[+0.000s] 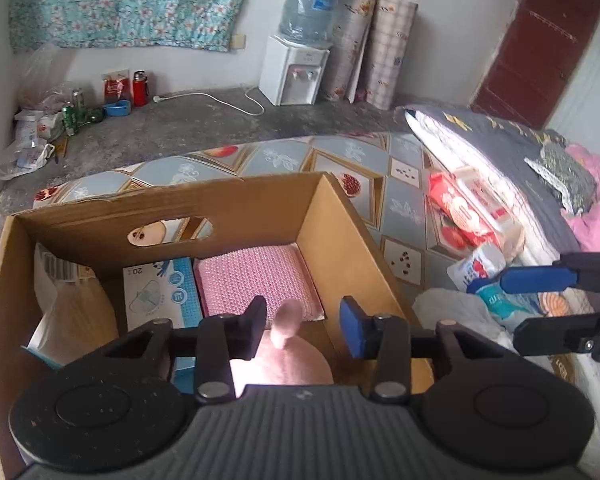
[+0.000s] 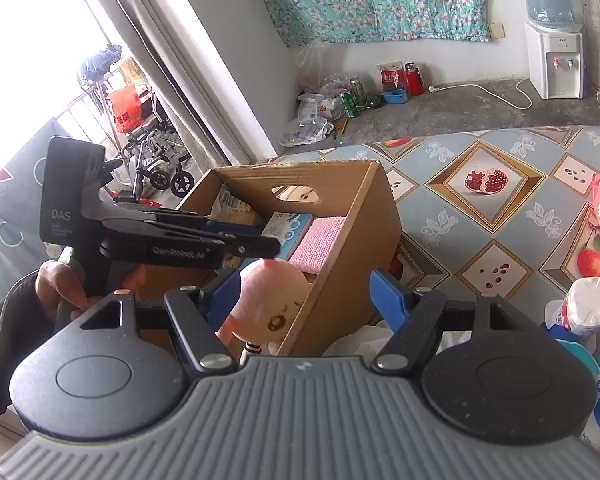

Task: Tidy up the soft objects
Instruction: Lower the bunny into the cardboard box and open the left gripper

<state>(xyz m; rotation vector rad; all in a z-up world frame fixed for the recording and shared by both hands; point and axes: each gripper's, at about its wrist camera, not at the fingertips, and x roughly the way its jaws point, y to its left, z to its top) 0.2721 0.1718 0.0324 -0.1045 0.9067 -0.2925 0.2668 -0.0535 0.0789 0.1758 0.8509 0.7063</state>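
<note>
Jaws of the left gripper (image 1: 303,330) stand spread above the pink plush doll (image 1: 288,354), which sits inside the cardboard box (image 1: 340,236) near its front. The right gripper (image 2: 306,300) also has its jaws spread, beside the box, over the bed (image 2: 480,216).

the open top of the cardboard box (image 1: 332,216) is partly taken up: a pink sponge pack (image 1: 256,276) and a glove packet (image 1: 160,292) lie toward 12 o'clock, a white bag (image 1: 68,304) at 9 o'clock. the pink plush toy (image 1: 292,360) fills the near corner between the spread jaws of the left gripper (image 1: 304,320). bare bed surface (image 2: 496,216) is left at 1 o'clock; packets (image 1: 472,208) crowd 3 o'clock.
</note>
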